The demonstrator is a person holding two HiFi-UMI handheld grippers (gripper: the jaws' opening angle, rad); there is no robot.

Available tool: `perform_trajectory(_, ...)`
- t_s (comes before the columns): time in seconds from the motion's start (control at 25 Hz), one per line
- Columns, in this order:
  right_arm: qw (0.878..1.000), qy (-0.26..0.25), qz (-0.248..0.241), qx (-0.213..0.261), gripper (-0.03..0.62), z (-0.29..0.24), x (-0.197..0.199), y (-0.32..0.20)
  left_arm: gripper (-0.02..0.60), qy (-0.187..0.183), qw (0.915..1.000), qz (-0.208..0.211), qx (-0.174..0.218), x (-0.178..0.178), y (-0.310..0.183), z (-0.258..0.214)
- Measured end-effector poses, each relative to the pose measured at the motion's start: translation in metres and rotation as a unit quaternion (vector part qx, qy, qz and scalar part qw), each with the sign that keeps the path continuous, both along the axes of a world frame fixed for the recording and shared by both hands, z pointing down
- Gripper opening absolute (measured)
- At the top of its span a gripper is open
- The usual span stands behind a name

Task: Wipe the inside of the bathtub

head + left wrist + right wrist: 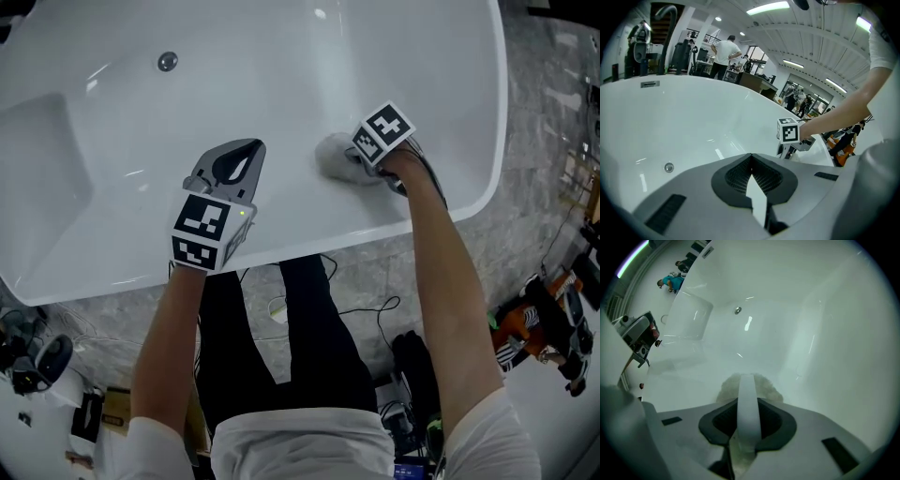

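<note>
The white bathtub (281,84) fills the top of the head view, its drain (168,62) at the far side. My right gripper (352,161) is shut on a grey cloth (336,157) and presses it against the tub's inner wall near the right end. The right gripper view shows the cloth (750,386) bunched past the jaws of the right gripper (749,394) on the white wall. My left gripper (246,150) hovers over the near rim, shut and holding nothing. From the left gripper view the left gripper (751,164) points across the tub, with the right gripper's marker cube (789,130) beyond.
The overflow plate (650,84) sits on the far tub wall, the drain (669,167) lower down. Cables, bags and gear (548,319) lie on the grey floor around the tub. A person (725,56) stands in the workshop behind.
</note>
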State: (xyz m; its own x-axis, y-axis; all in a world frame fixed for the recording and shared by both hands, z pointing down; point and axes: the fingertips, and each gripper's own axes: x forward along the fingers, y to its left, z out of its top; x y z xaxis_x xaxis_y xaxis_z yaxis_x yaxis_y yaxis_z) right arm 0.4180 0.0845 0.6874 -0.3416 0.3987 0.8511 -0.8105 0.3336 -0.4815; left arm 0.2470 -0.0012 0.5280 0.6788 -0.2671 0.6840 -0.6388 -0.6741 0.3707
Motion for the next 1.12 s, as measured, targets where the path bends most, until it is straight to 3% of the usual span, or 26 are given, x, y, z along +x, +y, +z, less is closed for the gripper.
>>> perform_trajectory(0.32, 1.0, -0.019, -0.005, 0.009, 0.094, -0.008, -0.062, -0.006, 0.006, -0.008, 0.9997, -0.023, -0.001, -0.051, 0.0, -0.004)
perform_trajectory(1.12, 0.999, -0.025, -0.034, 0.022, 0.094, -0.019, -0.153, -0.013, 0.007, -0.008, 0.9979, -0.064, 0.002, -0.144, 0.013, -0.02)
